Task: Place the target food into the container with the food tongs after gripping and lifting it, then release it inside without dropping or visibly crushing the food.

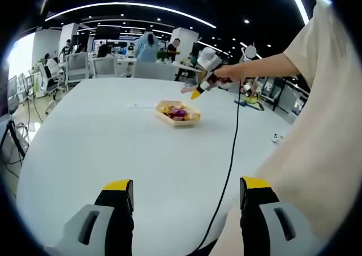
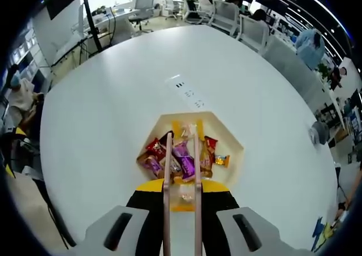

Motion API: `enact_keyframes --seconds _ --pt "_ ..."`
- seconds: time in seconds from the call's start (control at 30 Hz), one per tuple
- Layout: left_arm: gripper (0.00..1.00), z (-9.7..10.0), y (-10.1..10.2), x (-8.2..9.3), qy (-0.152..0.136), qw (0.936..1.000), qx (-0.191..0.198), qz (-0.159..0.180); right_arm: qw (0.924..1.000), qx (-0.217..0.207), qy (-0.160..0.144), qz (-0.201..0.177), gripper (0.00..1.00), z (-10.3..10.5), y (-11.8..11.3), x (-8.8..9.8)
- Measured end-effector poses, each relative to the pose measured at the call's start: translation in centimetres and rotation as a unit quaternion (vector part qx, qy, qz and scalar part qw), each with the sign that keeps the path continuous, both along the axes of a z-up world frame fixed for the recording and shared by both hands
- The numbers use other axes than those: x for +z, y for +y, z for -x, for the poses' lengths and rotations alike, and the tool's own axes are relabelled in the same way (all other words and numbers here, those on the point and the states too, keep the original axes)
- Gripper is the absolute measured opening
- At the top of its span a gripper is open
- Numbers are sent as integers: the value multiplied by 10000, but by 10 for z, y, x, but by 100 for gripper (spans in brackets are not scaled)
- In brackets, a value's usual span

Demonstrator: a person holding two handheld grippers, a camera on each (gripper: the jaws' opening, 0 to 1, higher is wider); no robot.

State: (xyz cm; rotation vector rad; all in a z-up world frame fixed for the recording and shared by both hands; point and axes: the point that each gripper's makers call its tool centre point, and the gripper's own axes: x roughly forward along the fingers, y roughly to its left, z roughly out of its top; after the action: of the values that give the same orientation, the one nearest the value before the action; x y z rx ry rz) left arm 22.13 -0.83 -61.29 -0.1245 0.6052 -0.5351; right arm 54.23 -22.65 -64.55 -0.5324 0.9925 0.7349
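A cream hexagonal container [image 2: 229, 136] holds several wrapped candies [image 2: 184, 162] in purple, red and yellow. My right gripper [image 2: 182, 188] is shut on a pair of rose-gold food tongs [image 2: 167, 171]. The tong arms run forward, nearly parallel, with their tips over the candies. I cannot tell whether a candy is pinched between them. In the left gripper view the same container [image 1: 164, 104] sits mid-table, and a hand holds the right gripper [image 1: 205, 81] just above and behind it. My left gripper [image 1: 186, 185] is open over the near table, holding nothing.
The white oval table [image 1: 90, 137] has a flush socket plate [image 2: 189, 94] beyond the container. A black cable [image 1: 229, 165] hangs from the right gripper across the table. A beige shirt [image 1: 322, 143] fills the right side. Office chairs [image 2: 251, 32] ring the far edge.
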Motion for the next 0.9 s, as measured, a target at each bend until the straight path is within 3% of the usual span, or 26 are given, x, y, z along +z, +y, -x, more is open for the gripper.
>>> enact_keyframes --seconds 0.4,0.9 --pt "76 2 -3 3 -51 10000 -70 -26 9997 177 -131 -132 21 22 10 8" --pt "76 5 -8 11 -185 9991 -364 -111 9985 326 -199 -385 21 72 18 15"
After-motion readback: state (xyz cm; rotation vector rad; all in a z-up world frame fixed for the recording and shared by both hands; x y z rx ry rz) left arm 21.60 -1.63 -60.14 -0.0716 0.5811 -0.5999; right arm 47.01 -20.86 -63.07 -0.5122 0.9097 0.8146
